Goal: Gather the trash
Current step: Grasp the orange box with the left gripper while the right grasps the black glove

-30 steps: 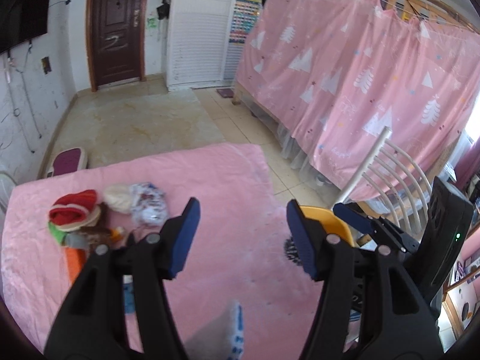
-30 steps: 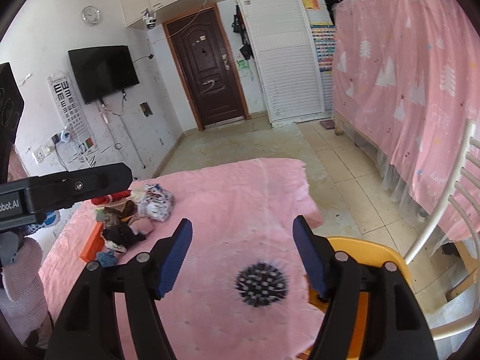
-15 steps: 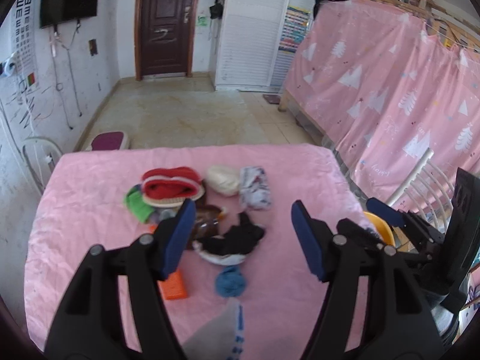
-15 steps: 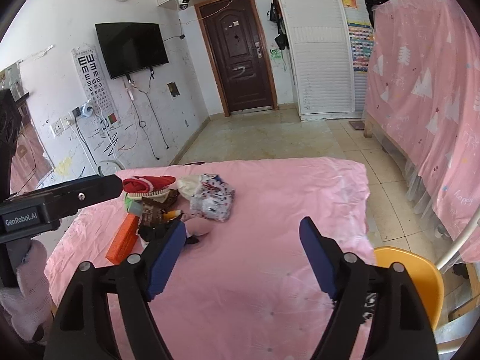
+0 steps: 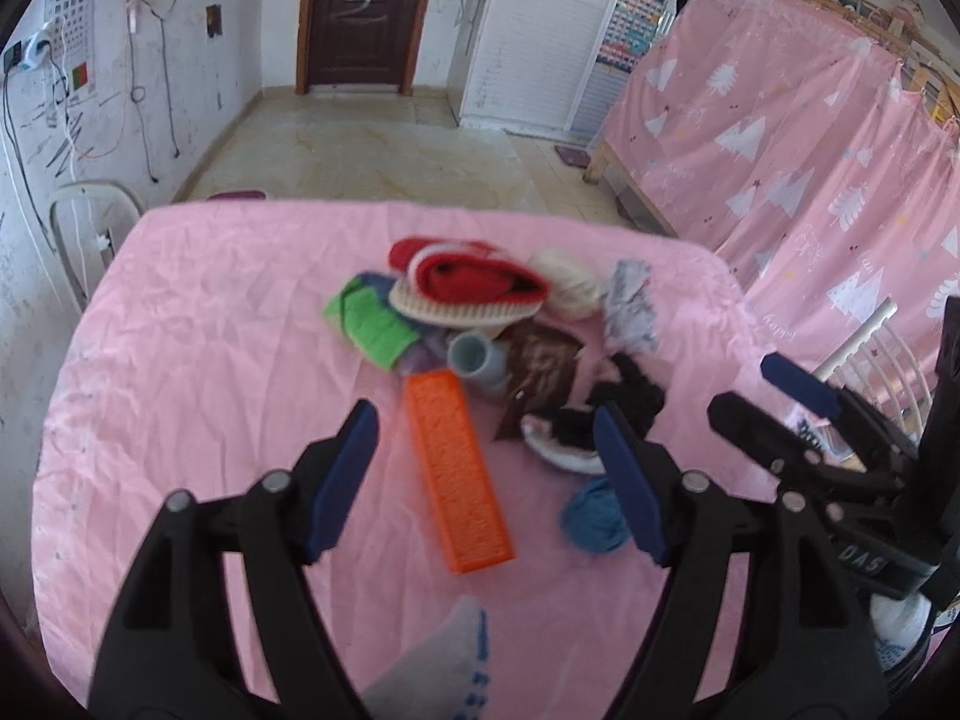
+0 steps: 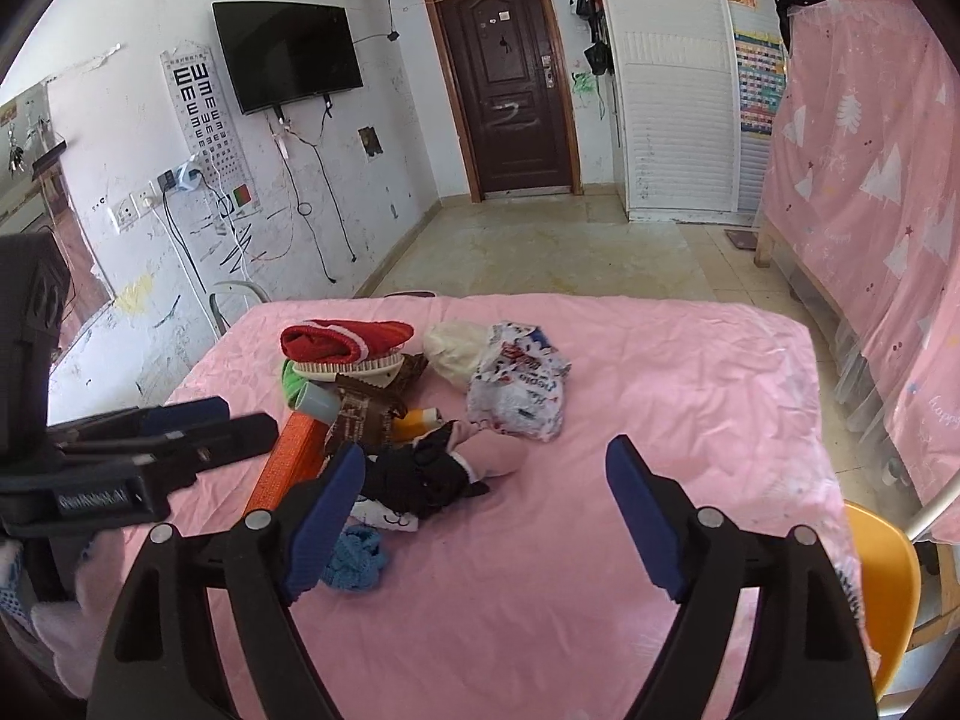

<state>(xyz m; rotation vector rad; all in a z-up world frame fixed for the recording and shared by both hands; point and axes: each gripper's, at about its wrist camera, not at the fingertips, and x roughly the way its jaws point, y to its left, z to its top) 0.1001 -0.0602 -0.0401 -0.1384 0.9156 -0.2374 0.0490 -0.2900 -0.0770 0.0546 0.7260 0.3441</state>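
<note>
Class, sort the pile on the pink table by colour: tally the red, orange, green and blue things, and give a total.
Red: 1, the red knit cloth
Orange: 1, the orange block
Green: 1, the green cloth
Blue: 1, the blue yarn wad
Total: 4

The right claw (image 6: 486,516) hangs over the pink-covered desk (image 6: 690,372), its jaws opening with nothing between them. Ahead and to the left lies a heap: a red knit cloth (image 6: 342,339), a scrub brush (image 6: 351,367), a brown wrapper (image 6: 366,414), a crumpled printed plastic bag (image 6: 519,387), black fabric (image 6: 420,474), an orange block (image 6: 285,462) and blue yarn (image 6: 354,558). The left claw (image 6: 198,420) reaches in from the far left edge, and an orange chair (image 6: 882,570) stands at the near right.
</note>
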